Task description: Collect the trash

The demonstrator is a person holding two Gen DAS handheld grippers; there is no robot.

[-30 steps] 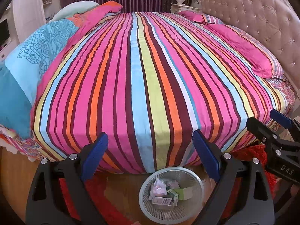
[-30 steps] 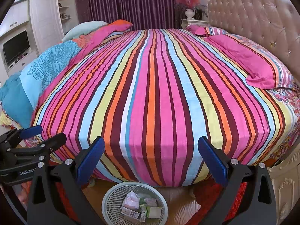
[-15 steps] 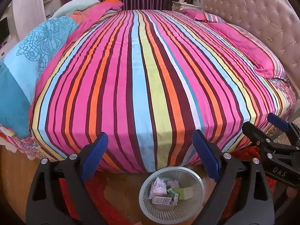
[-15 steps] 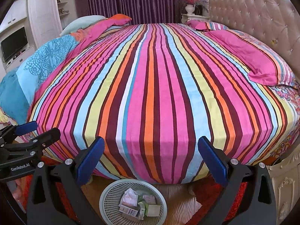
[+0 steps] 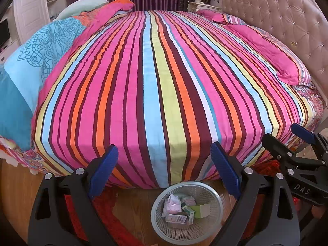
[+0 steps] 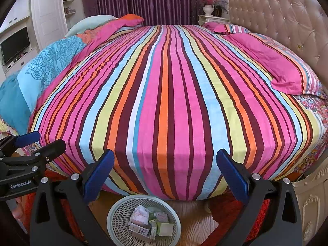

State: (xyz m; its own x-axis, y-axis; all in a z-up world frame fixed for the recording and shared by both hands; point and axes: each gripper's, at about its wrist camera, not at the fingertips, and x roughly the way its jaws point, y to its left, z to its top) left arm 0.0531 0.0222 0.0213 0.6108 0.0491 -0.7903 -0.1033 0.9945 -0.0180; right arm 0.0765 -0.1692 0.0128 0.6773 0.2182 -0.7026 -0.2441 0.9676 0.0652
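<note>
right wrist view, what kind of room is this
A bedroom, most likely in a home: a large bed with a striped sheet fills the view, with pink pillows against a tufted headboard, and a small waste basket on the floor at the bed's edge.

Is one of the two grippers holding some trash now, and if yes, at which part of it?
Nothing is held. The left gripper and the right gripper both stand open and empty. The trash lies in the white basket on the floor.
</note>
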